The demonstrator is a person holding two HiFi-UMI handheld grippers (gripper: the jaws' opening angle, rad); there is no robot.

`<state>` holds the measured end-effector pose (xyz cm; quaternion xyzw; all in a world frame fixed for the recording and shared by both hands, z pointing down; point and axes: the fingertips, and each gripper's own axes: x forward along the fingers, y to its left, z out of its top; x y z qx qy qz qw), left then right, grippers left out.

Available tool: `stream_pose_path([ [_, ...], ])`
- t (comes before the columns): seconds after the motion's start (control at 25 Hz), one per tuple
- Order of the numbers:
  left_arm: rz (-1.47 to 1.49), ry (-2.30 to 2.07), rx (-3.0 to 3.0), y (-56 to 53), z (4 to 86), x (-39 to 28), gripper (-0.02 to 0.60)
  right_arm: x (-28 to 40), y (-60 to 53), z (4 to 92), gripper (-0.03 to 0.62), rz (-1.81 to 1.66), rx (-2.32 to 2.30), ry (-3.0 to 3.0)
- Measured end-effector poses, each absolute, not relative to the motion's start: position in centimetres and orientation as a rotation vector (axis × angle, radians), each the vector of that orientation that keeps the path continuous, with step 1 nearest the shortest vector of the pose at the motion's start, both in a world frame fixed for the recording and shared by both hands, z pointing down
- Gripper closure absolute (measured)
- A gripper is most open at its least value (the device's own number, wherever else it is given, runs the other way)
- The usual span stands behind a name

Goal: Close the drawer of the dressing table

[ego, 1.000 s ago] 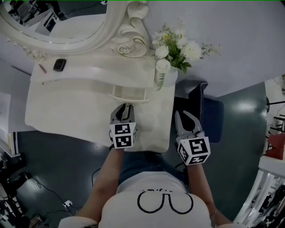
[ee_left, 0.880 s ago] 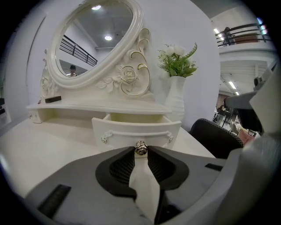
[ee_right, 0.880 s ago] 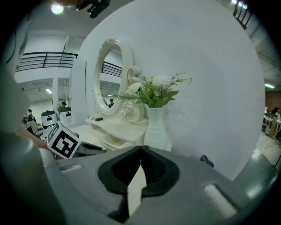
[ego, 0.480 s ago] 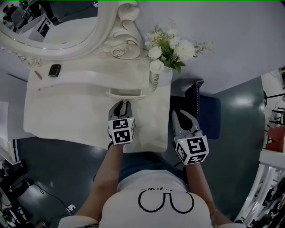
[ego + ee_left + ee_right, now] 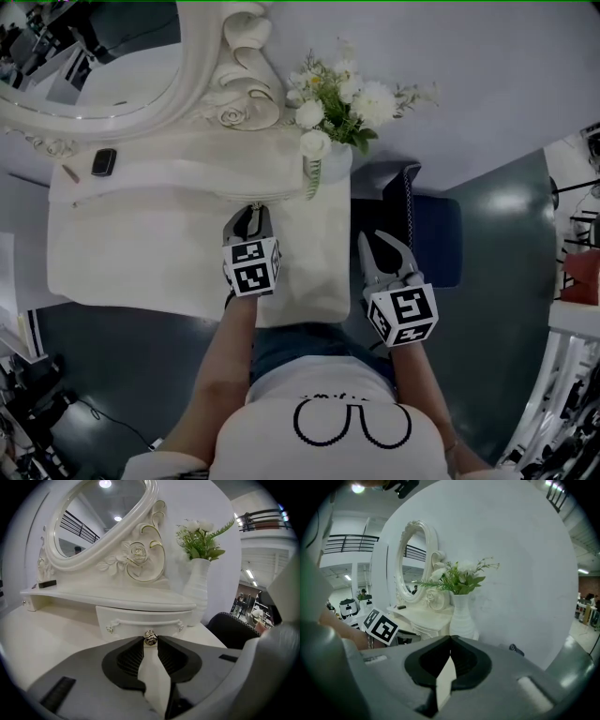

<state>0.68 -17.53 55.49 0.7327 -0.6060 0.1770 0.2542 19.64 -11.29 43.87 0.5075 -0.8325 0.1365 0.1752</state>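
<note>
The white dressing table [image 5: 141, 253] has a small drawer [image 5: 140, 619] under its raised shelf, beside the vase. In the left gripper view the drawer front stands just ahead of the shelf edge. My left gripper [image 5: 249, 214] is shut on the drawer's small metal knob [image 5: 150, 638], which sits pinched between the jaw tips. From the head view almost none of the drawer shows beyond the shelf. My right gripper [image 5: 380, 247] hangs off the table's right edge, shut and holding nothing, with its tips meeting in the right gripper view [image 5: 450, 638].
A white vase of flowers [image 5: 314, 150] stands just right of the drawer. The oval mirror [image 5: 94, 56] rises behind the shelf, and a dark phone-like object [image 5: 104, 161] lies at the shelf's left. A dark blue chair [image 5: 427, 234] sits right of the table.
My left gripper has moved toward the mirror with the knob in its jaws, and the drawer has slid in under the shelf. The right gripper has stayed where it was.
</note>
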Motion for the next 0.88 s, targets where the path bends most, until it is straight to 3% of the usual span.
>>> stream_pose_path([
  [0.72, 0.487, -1.592, 1.994, -19.7, 55.7, 0.7, 0.48, 20.3, -10.1, 43.6, 0.597, 0.394, 1.488, -2.327],
  [0.76, 0.486, -1.574, 1.987, -19.7, 55.8, 0.6, 0.424, 20.1, -9.9, 43.5, 0.597, 0.395, 1.49, -2.327],
  [0.8, 0.478, -1.556, 1.983, -19.6, 55.7, 0.6, 0.33, 19.9, -9.7, 43.4, 0.597, 0.395, 1.492, -2.328],
  [0.88, 0.453, -1.53, 1.989, -19.3, 55.1, 0.4, 0.235, 19.6, -9.3, 43.0, 0.597, 0.396, 1.501, -2.33],
])
